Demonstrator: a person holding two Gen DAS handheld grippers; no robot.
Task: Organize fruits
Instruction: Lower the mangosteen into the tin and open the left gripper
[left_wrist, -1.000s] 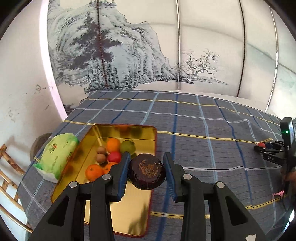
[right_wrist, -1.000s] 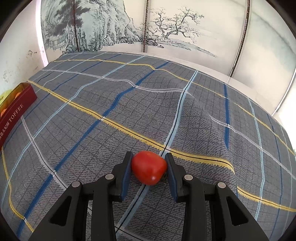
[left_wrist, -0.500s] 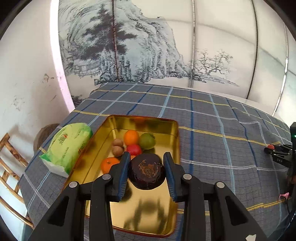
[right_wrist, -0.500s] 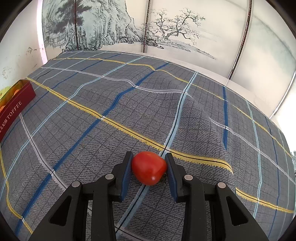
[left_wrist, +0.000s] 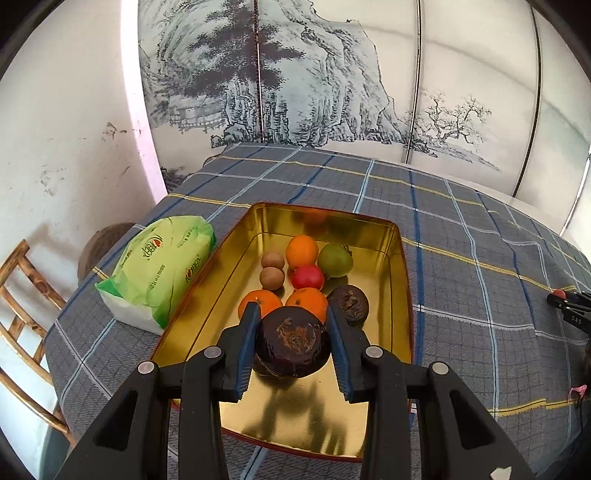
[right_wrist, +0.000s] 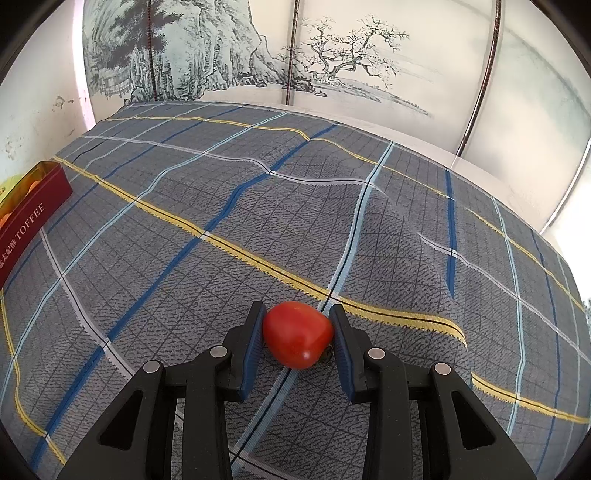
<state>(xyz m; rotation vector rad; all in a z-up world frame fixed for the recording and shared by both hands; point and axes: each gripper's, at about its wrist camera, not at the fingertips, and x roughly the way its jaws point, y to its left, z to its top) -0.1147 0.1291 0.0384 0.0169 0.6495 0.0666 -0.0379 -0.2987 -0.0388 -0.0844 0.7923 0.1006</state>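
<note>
Green bag (left_wrist: 159, 266): it is lying on the checked cloth (left_wrist: 461, 236), just beside the left wall of the gold tin (left_wrist: 402, 280).
Gold tin: it is sitting open on the cloth, and its red outer side is showing at the far left of the right wrist view (right_wrist: 33, 218).
Two small brown fruits (left_wrist: 272, 269): they are sitting in the tin, one behind the other, on the left side of the fruit pile.
Oranges: one (left_wrist: 303, 251) is sitting toward the back of the tin, and two more (left_wrist: 308, 301) are lying side by side nearer the front.
Small red fruit (left_wrist: 307, 277): it is sitting in the tin, in the middle of the pile.
Green fruit (left_wrist: 335, 260): it is sitting in the tin, to the right of the back orange.
Dark round fruit in the tin (left_wrist: 349, 304): it is resting on the tin floor at the right side of the pile.
Left gripper (left_wrist: 291, 345): its jaws are squeezing another dark purple fruit (left_wrist: 291, 341) and holding it over the front part of the tin.
Right gripper (right_wrist: 297, 338): its jaws are squeezing a red tomato (right_wrist: 297, 334) over the cloth, far to the right of the tin.
</note>
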